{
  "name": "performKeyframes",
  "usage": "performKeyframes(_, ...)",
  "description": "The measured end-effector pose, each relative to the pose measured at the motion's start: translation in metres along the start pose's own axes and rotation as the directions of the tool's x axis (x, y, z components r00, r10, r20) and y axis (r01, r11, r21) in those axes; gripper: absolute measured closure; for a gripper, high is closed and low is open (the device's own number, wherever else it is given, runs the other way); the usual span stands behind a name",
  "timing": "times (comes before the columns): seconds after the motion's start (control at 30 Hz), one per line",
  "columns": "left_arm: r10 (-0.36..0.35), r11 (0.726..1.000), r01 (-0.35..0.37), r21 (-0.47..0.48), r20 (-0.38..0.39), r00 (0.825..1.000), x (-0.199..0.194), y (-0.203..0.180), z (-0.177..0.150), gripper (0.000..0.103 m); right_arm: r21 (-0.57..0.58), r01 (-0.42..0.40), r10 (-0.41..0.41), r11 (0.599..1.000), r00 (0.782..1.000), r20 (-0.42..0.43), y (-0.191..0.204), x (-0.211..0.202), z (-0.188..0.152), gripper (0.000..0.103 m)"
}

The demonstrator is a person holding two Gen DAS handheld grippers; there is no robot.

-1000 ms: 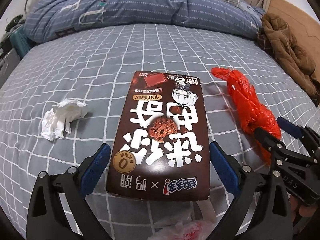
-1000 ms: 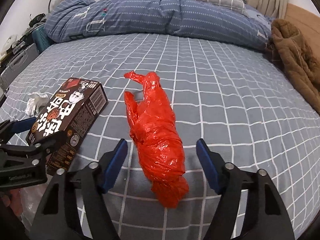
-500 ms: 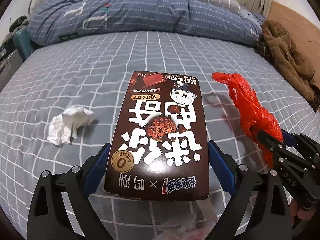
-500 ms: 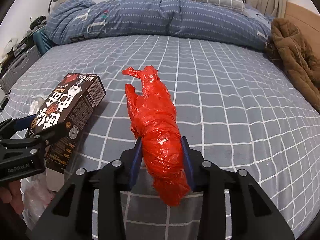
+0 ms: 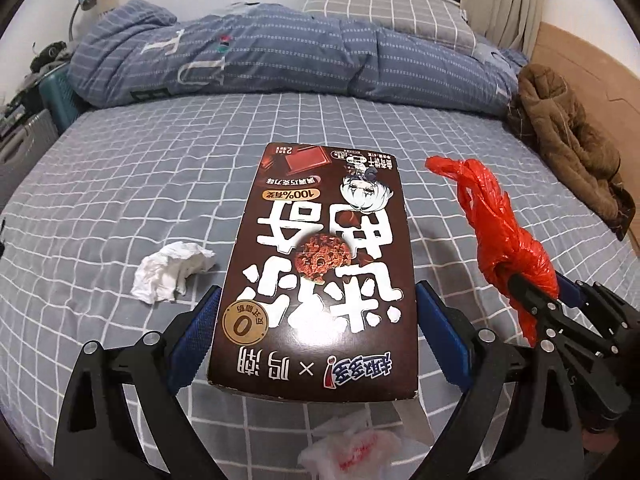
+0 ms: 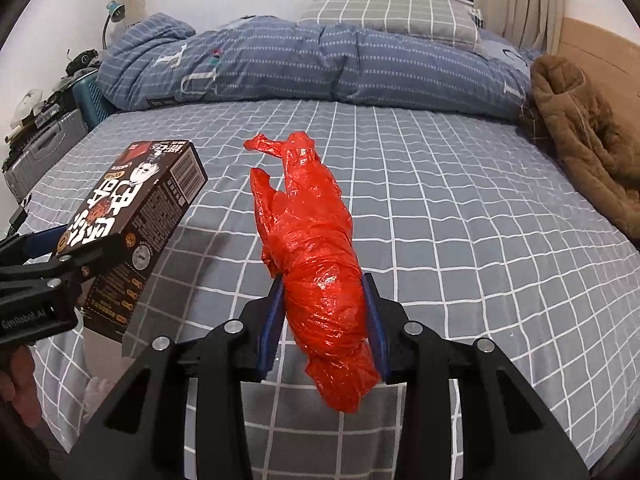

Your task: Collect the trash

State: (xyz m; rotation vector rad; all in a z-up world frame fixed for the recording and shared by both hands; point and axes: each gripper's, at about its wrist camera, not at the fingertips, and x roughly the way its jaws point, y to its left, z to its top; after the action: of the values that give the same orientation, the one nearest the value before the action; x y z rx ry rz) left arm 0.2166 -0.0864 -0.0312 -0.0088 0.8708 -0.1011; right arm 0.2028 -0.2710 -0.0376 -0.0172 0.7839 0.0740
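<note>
Two pieces are in hand: the left gripper point(image 5: 316, 332) clamps the brown snack box point(image 5: 320, 264), the right gripper point(image 6: 324, 316) squeezes the red plastic bag point(image 6: 316, 248) — both clear of the bed point(image 6: 460, 208). Left to collect, I judge: the crumpled white tissue point(image 5: 170, 270), far left — nothing binned yet.

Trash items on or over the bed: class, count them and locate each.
3 clearly: the brown cookie box in the left hand-held gripper, the red plastic bag in the right hand-held gripper, the crumpled white tissue lying on the bed. Others may be hidden.
</note>
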Motion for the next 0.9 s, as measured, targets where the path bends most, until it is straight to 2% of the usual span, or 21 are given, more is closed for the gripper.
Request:
performKeyframes(0.3, -0.006, 1.0, 0.006, 0.007, 0.007, 1.0, -0.025, 0.0, -0.011, 0.012, 0.004, -0.013, 0.013, 1.0, 0.999, 0.041, 0.007, -0.032, -0.005, 0.067)
performKeyframes(0.9, -0.005, 1.0, 0.005, 0.021, -0.015, 1.0, -0.057, -0.006, -0.054, 0.012, 0.005, -0.039, 0.038, 0.999, 0.998, 0.046, 0.021, -0.075, -0.031, 0.067)
